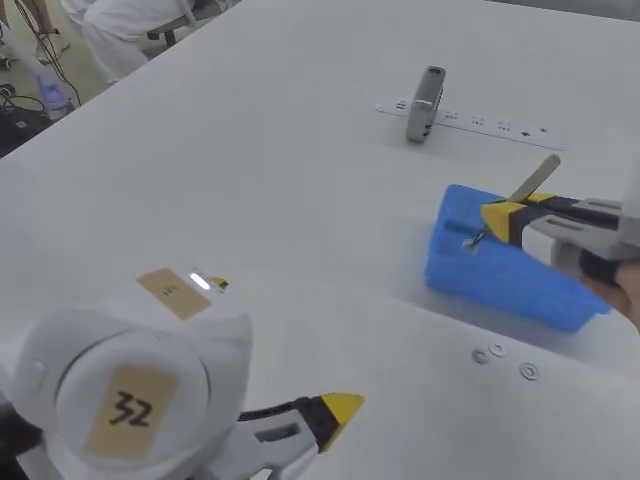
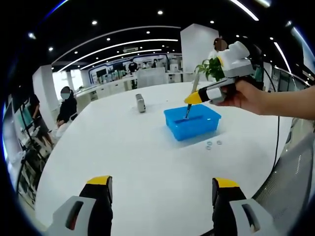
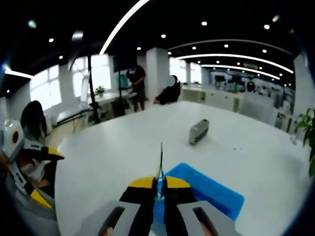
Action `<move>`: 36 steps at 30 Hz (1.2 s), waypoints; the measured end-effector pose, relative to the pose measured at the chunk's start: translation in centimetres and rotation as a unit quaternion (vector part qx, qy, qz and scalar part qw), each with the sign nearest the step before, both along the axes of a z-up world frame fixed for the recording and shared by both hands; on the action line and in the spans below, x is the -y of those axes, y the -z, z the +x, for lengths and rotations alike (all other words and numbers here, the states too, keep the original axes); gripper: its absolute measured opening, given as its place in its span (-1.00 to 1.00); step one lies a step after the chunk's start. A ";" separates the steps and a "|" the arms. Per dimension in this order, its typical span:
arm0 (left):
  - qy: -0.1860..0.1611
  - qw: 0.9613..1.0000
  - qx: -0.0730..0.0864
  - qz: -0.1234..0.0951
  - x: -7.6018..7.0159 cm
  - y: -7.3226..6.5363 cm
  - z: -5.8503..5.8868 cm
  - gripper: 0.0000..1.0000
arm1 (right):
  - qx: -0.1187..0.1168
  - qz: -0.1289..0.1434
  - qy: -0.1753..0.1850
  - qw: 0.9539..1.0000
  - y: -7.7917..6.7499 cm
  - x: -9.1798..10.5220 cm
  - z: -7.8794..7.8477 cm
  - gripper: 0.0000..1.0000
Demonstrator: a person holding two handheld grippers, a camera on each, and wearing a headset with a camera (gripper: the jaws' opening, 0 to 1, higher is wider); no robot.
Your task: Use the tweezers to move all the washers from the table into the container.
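Observation:
A blue container stands on the white table at the right. My right gripper is shut on metal tweezers, whose tips hang over the container's inside; I cannot tell whether they hold a washer. In the right gripper view the tweezers stick out between the shut jaws of the right gripper, above the container. Three washers lie on the table just in front of the container, also seen as small washers. My left gripper is open and holds nothing, low and left of the container.
A grey device rests on a white power strip at the back. A tan tag lies on the table at the left. People stand and sit beyond the table's far edge.

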State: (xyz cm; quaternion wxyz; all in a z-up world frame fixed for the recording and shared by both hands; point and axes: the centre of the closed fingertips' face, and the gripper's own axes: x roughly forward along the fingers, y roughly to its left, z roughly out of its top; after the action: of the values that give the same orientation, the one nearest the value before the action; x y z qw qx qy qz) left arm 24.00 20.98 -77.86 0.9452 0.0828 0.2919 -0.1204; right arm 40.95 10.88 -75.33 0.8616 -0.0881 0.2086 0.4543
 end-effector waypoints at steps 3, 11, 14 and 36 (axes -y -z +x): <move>0.000 1.000 0.000 -0.001 0.0 0.0 0.0 0.70 | 0.003 -0.009 0.004 1.000 1.1 -0.3 0.8 -0.96; -0.001 1.000 -0.003 0.000 -0.1 0.2 0.0 0.70 | -0.007 -0.035 0.007 0.999 4.2 -0.8 1.8 -0.95; -0.001 1.000 -0.003 -0.001 -0.1 0.2 0.0 0.70 | -0.011 -0.038 0.008 0.999 4.5 -0.8 1.8 -0.95; 0.003 1.000 -0.008 0.002 0.0 0.4 -0.1 0.69 | -0.015 -0.048 0.005 0.999 4.5 0.3 1.0 -0.93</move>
State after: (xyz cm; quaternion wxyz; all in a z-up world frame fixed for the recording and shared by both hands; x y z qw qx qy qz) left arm 23.92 20.96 -78.23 0.9423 0.0850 0.2993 -0.1234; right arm 41.94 10.59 -79.79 0.8555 -0.1208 0.2438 0.4406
